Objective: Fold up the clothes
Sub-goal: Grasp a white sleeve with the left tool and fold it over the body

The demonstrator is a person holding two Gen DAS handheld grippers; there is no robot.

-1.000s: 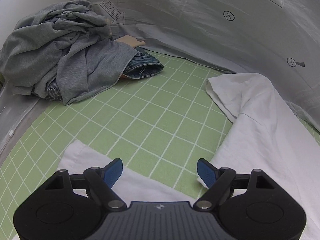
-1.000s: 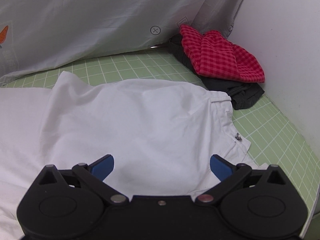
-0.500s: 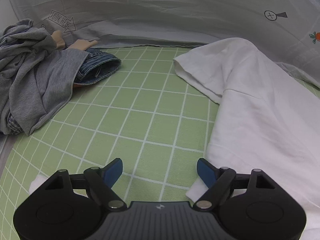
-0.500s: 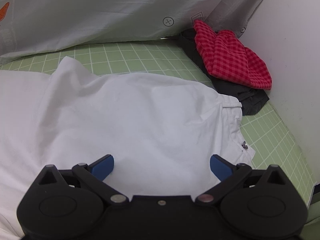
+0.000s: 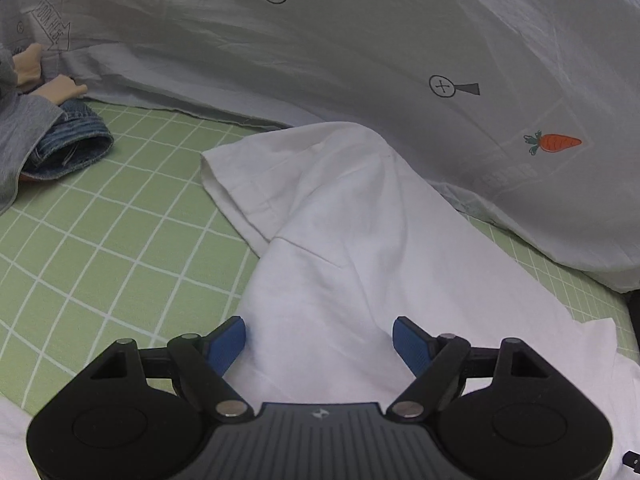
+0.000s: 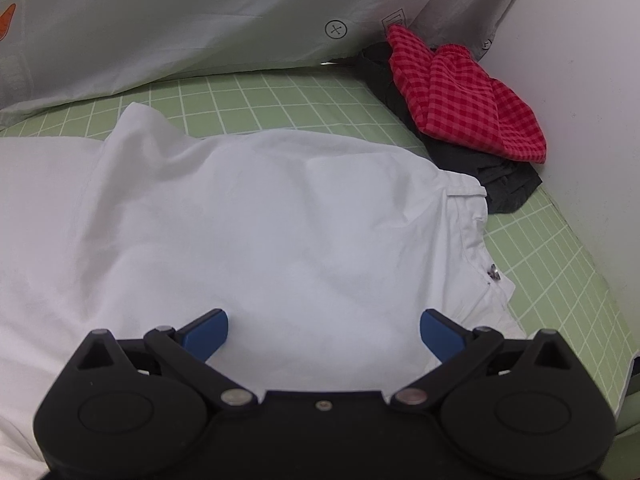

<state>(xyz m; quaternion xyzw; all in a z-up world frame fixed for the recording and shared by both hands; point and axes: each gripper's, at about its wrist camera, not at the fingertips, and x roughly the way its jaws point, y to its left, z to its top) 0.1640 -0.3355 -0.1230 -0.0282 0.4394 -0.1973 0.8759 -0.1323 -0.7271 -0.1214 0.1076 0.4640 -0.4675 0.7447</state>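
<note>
A white garment (image 5: 360,240) lies spread on the green grid mat (image 5: 100,248), one leg or sleeve end reaching toward the far left. My left gripper (image 5: 320,340) is open and empty, just above the white cloth near its left edge. In the right wrist view the same white garment (image 6: 280,208) fills the middle, with a waistband and a metal button (image 6: 495,269) at its right edge. My right gripper (image 6: 323,332) is open and empty, hovering over the cloth.
A pale grey sheet (image 5: 360,60) with printed marks and a carrot hangs along the back. Grey clothes and denim (image 5: 60,148) pile at the far left. A red checked garment (image 6: 460,92) on dark cloth (image 6: 500,176) sits at the right by a white wall.
My left gripper has swung to the right, from over the bare mat to over the white garment. The right gripper has shifted slightly; both stay open.
</note>
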